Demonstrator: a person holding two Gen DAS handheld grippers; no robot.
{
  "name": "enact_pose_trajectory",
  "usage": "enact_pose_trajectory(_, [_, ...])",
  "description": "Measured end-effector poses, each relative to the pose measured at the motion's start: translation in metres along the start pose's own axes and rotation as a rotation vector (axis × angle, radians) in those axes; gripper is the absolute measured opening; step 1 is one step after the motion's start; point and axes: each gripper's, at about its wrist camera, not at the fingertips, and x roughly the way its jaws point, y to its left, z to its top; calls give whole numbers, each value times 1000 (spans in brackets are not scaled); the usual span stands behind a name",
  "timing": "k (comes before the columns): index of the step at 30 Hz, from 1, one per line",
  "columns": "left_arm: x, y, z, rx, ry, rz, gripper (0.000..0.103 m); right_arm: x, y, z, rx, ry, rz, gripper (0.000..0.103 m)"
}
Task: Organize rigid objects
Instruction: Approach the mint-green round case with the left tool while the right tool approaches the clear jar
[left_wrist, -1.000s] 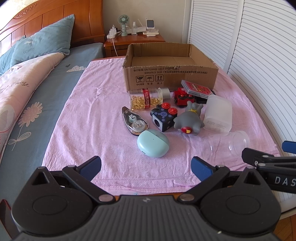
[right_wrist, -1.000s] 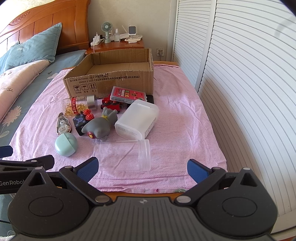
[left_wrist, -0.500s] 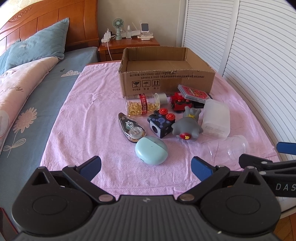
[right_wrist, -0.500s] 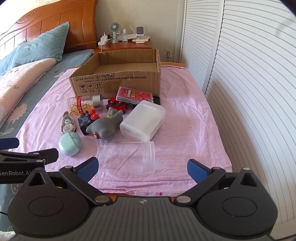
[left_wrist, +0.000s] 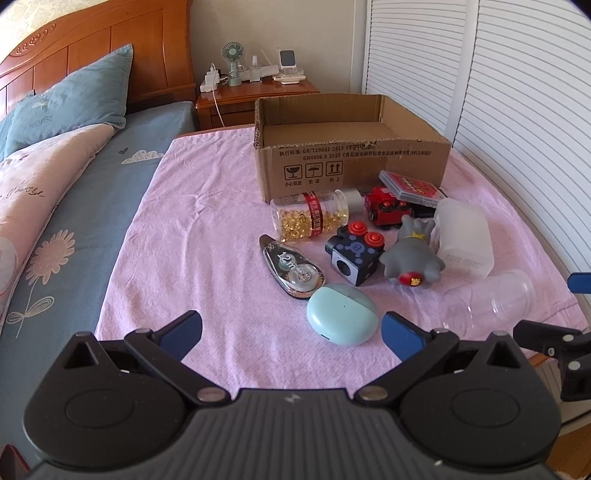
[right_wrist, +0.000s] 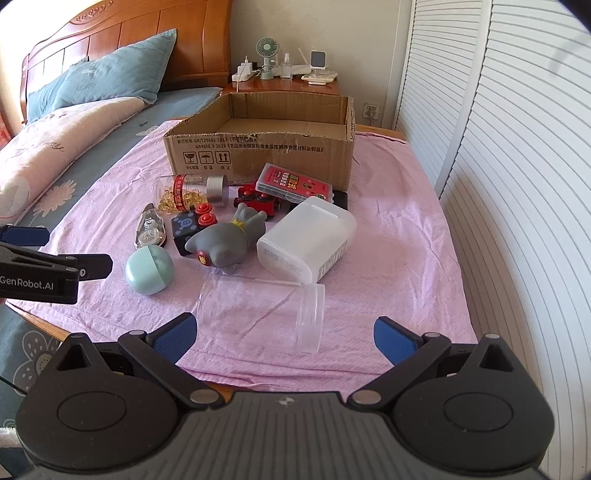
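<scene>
While both tongs hang over the near edge of the pink cloth (left_wrist: 207, 236), neither grips anything: left gripper (left_wrist: 291, 334) has its blue pads spread wide w/ the mint oval case (left_wrist: 341, 314) just ahead, closer to its right pad, not touching; right gripper (right_wrist: 282, 334) is likewise spread wide, w/ the clear plastic jar (right_wrist: 262, 310) lying on its side right in front, between the pads' lines but apart from them. Cardboard box (right_wrist: 266, 147) sits open at the far side of the cloth, nothing seen inside. Rest of the items cluster in front of it: pill bottle (left_wrist: 314, 218) w/ gold capsules & red label on its side, just before the box's front wall; red toy train (left_wrist: 388, 210) beside the bottle's silver cap; red card case (right_wrist: 293, 182) resting partly on the train, w/ something black under its right end; black cube w/ red buttons (left_wrist: 354, 254) next to the grey rubber toy (right_wrist: 225, 240), which looks to be touching it; frosted white container (right_wrist: 308, 240) tipped on its side, right of the grey toy, its near end just beside the clear jar; correction tape dispenser (left_wrist: 291, 269) left of the cube, close to the mint case. Bed w/ blue pillow (left_wrist: 70, 107) is to the left, nightstand (right_wrist: 284, 86) behind the box, louvred doors (right_wrist: 517, 184) to the right.
</scene>
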Motion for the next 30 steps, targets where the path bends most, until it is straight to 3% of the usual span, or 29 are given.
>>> enact_pose_trajectory(12, [21,13,-5,21,39,-69,102,21,46,6,-232,-57,-26,103])
enact_pose_trajectory(19, [37,11,-4,2,90,-104,102,38,49,4,-244,-50,-71,103])
enact_pose_trajectory(25, [50,-3,8,11,88,-136,102,40,32,-4,-233,-39,-95,103])
enact_pose_trajectory(30, [69,-16,18,23,70,-103,102,39,24,-8,-212,-42,-91,103])
